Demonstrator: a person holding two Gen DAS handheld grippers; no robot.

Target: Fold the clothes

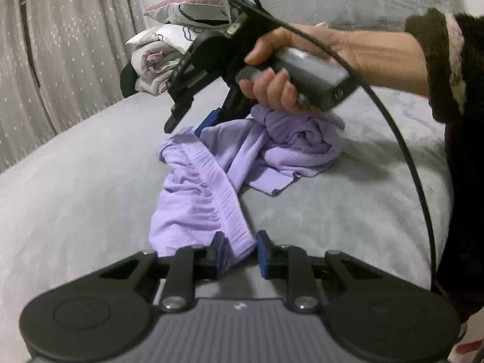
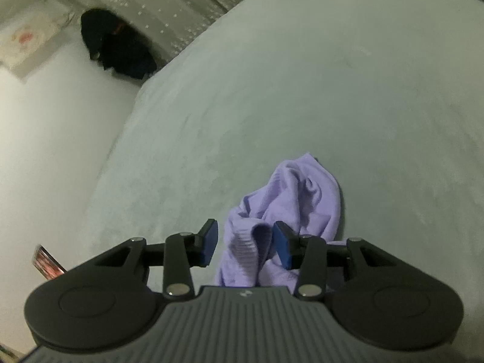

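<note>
Left tongs pinch the lilac garment; right tongs straddle it loosely.

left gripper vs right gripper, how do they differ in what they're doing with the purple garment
The left gripper has the ribbed waistband of the purple garment between its pads, which sit close in on it; the right gripper stands wider, with a fold of cloth touching only one pad. The left gripper is at the flatter, spread end; the right gripper is at the bunched end. Both have blue pads, point downward, and work over the same grey bedspread.
</note>
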